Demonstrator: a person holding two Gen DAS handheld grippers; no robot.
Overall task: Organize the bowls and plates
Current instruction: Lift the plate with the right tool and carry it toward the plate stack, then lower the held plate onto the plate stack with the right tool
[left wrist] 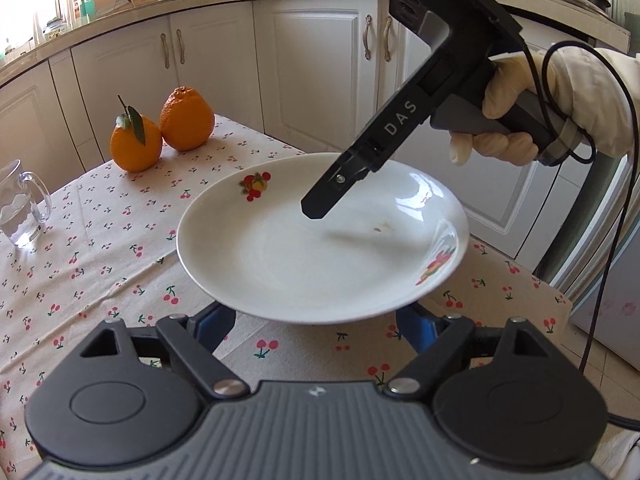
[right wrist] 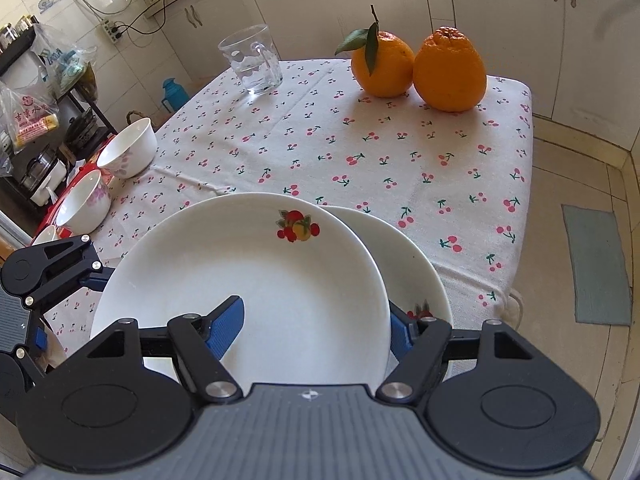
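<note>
A white plate with fruit prints (left wrist: 320, 240) is held tilted above the cherry-print tablecloth (left wrist: 100, 260). In the right wrist view this plate (right wrist: 248, 280) has my right gripper (right wrist: 316, 324) shut on its near rim, one blue finger (right wrist: 226, 326) over it and one under. A second white plate (right wrist: 412, 272) lies under it to the right. My left gripper (left wrist: 316, 326) is open just below the plate's near edge; it also shows in the right wrist view (right wrist: 52, 268). Two white bowls (right wrist: 128, 148) (right wrist: 84, 202) sit at the table's left edge.
Two oranges (right wrist: 416, 68) and a glass mug (right wrist: 252, 60) stand at the far side of the table. White cabinets (left wrist: 312, 72) run behind. A red tray (right wrist: 68, 196) holds the nearer bowl. Floor with a grey mat (right wrist: 596, 264) lies to the right.
</note>
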